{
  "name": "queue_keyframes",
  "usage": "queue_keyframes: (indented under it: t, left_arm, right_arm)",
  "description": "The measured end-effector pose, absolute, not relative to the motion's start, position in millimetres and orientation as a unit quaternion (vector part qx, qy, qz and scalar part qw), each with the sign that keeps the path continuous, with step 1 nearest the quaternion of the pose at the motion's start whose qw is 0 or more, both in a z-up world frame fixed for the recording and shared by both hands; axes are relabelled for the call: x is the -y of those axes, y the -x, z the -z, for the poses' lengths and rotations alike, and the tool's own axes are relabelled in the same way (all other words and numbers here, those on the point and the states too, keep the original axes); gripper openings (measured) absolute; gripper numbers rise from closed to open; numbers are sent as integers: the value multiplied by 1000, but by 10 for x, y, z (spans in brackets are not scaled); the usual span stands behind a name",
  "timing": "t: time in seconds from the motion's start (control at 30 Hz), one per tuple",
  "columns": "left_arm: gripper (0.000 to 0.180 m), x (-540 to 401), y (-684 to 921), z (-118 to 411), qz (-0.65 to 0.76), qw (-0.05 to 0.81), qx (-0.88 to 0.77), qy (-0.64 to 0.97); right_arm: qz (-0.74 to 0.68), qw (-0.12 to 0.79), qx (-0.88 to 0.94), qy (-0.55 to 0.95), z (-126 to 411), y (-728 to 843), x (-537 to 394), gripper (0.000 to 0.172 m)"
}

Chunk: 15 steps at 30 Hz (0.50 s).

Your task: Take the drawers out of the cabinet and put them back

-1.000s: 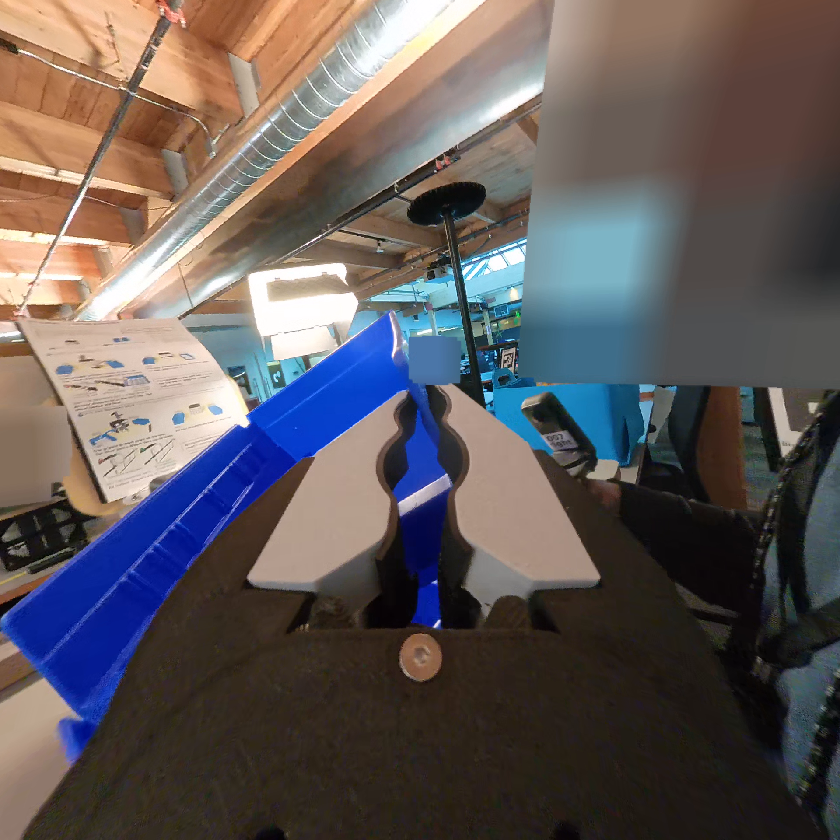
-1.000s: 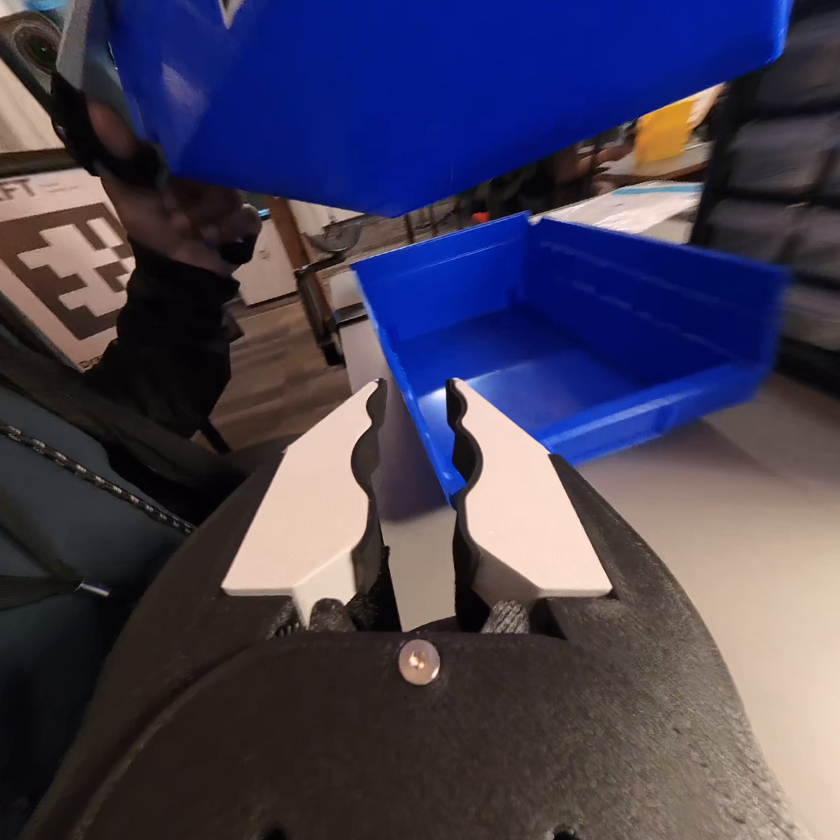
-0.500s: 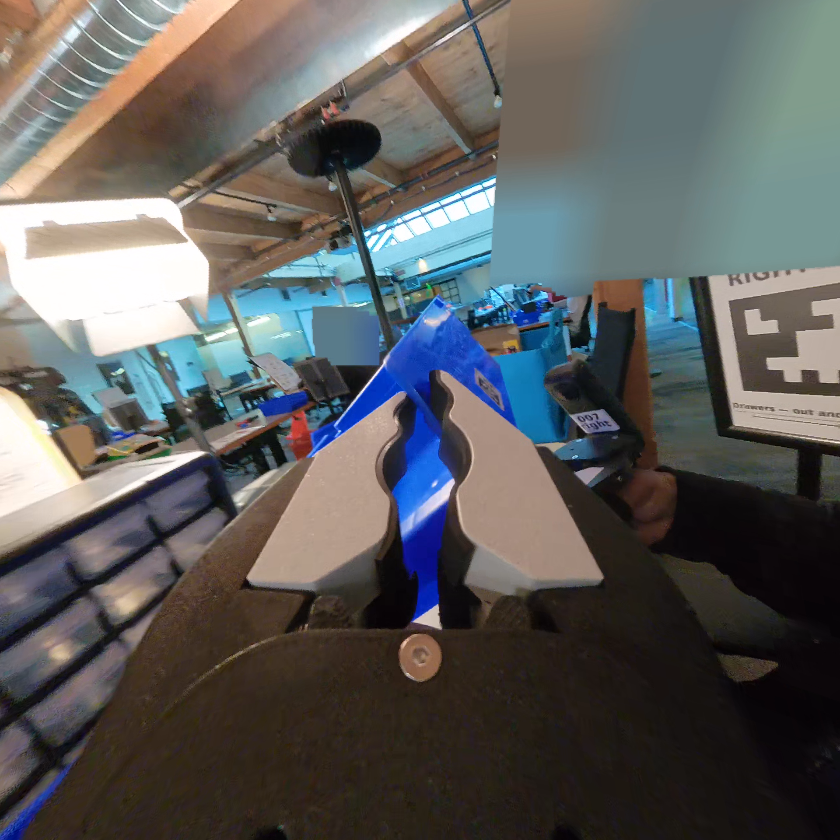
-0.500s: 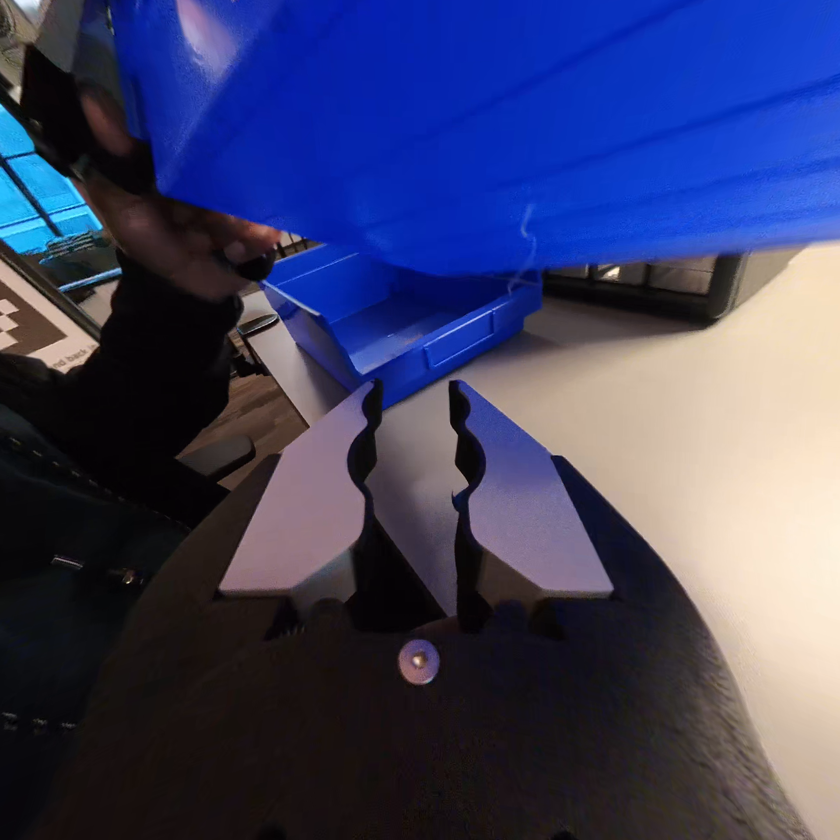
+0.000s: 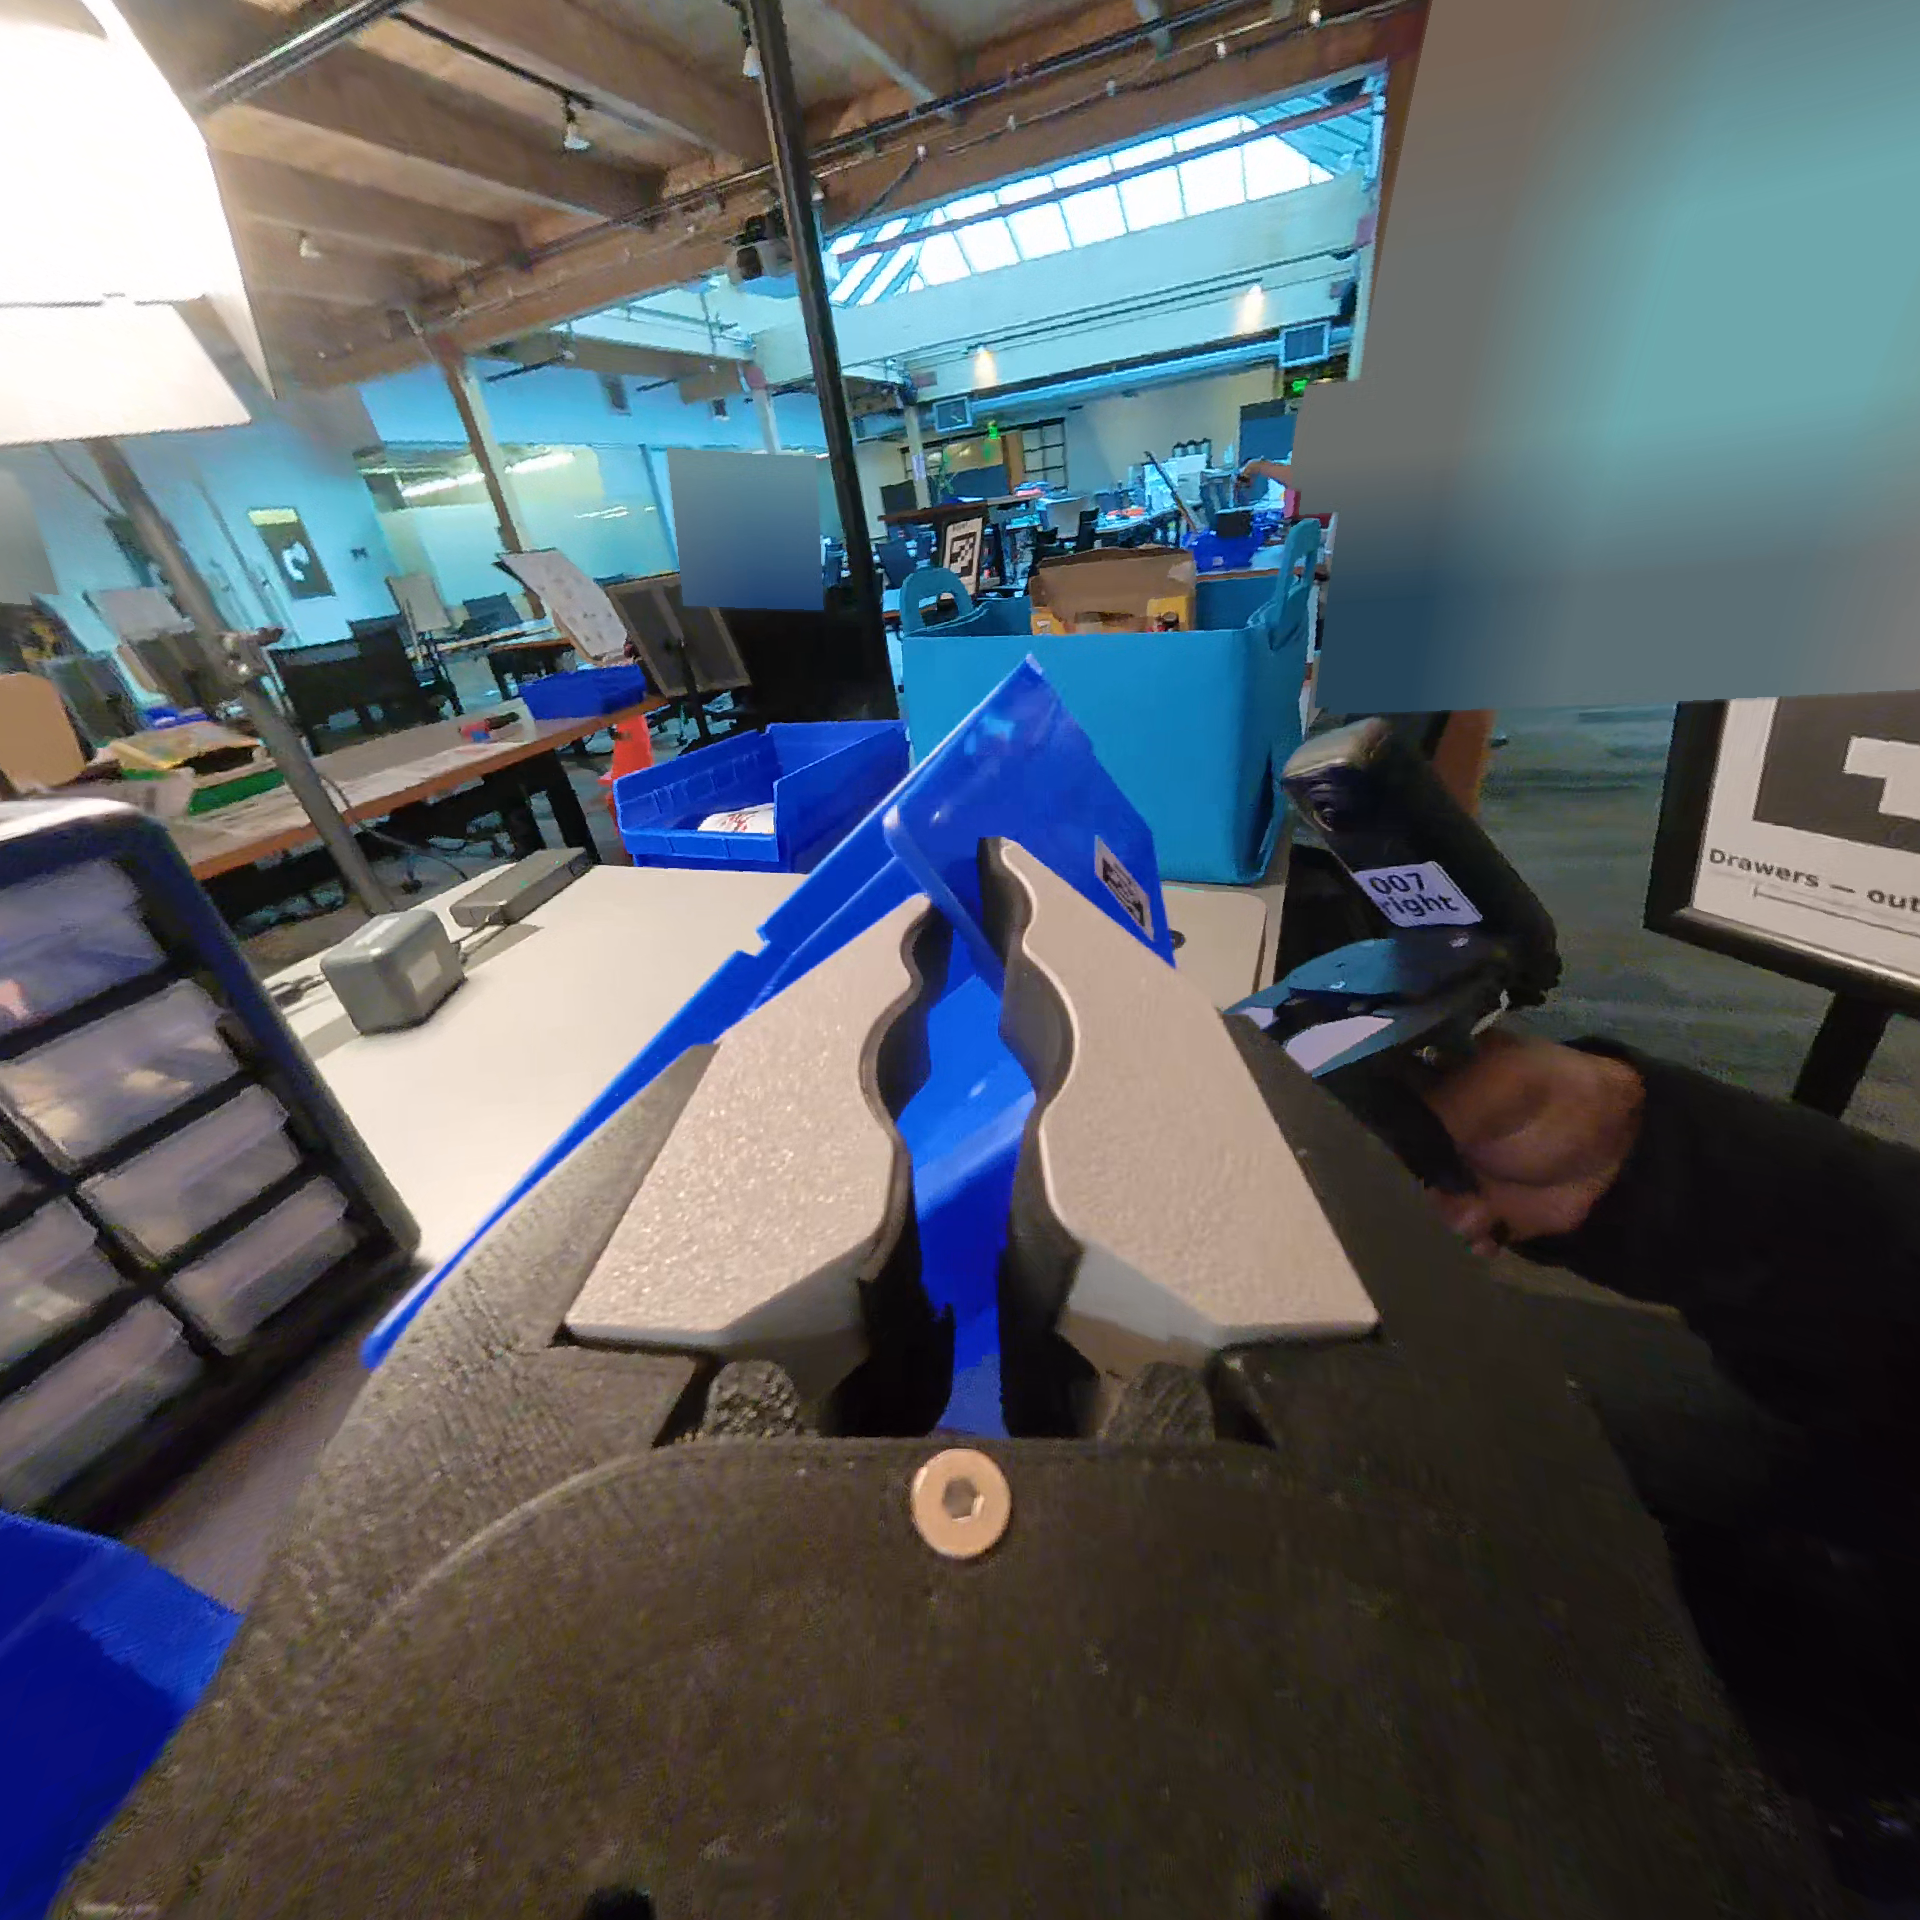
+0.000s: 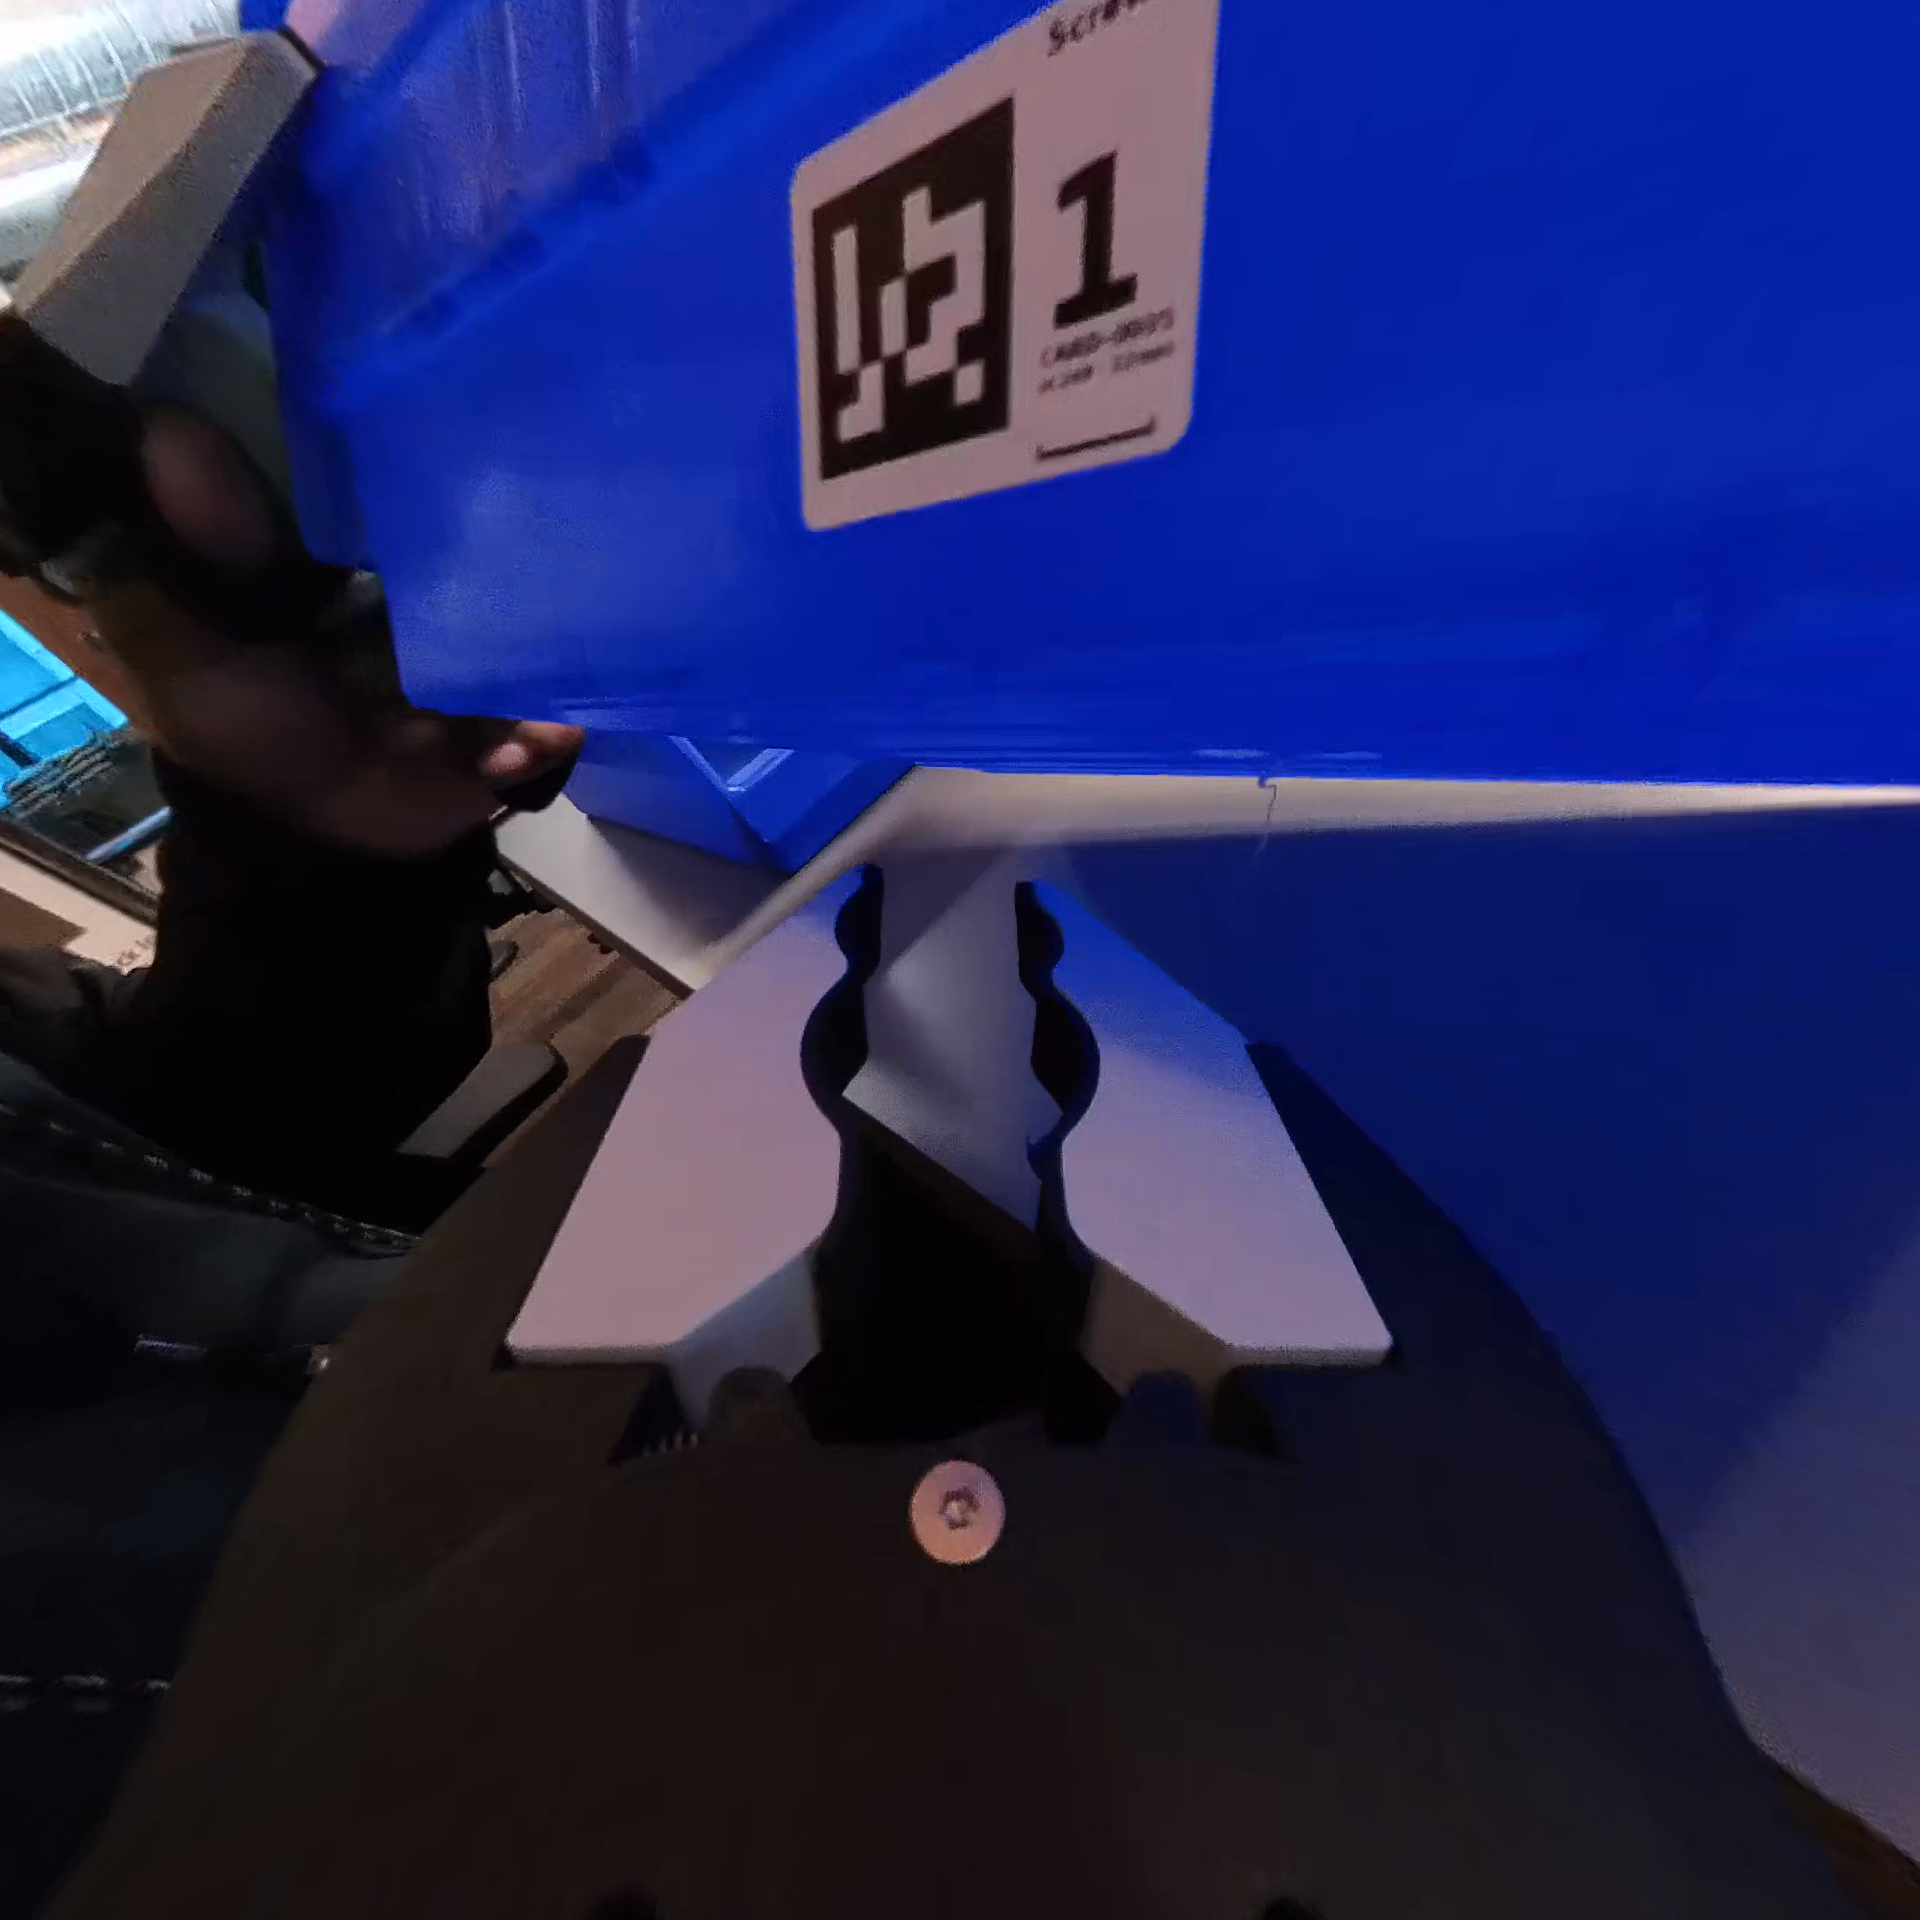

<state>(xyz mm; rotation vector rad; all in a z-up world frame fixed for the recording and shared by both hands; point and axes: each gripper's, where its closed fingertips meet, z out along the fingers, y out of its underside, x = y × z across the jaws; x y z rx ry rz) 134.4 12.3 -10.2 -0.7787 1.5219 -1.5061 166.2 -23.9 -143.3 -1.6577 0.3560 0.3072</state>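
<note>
- The blue rigid plastic bin-style drawer (image 5: 1023, 790) is held tilted above the grey tabletop (image 5: 540, 1018).
- Its thin wall is pinched by the left gripper (image 5: 961, 883); a light, stiff, slick load is judged.
- The right gripper (image 6: 940, 894) is parted, empty, below the drawer; a second hold on the opposite rim is advised.

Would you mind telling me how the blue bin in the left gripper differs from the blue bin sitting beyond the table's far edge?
The held blue bin is tilted and gripped by its wall in the left gripper; the far blue bin sits level, ungripped. The far blue bin holds something white; nothing shows in the held one. Both are blue plastic.
</note>
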Motion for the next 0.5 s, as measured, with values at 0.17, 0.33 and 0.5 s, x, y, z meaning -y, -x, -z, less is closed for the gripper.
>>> queue_keyframes:
  t: [0.17, 0.33, 0.5]
  left_arm:
    - [3, 45, -1396, 361, 613, 409, -586, 336]
    - [0, 183, -1494, 755, 613, 384, -590, 359]
    - [2, 209, -1548, 1008, 587, 379, -608, 378]
  right_arm:
    - [-130, 639, -185, 735, 1496, -1715, 303, 28]
    - [-125, 615, -221, 747, 1659, -1753, 392, 28]
    - [-103, 611, -251, 744, 1706, -1839, 457, 30]
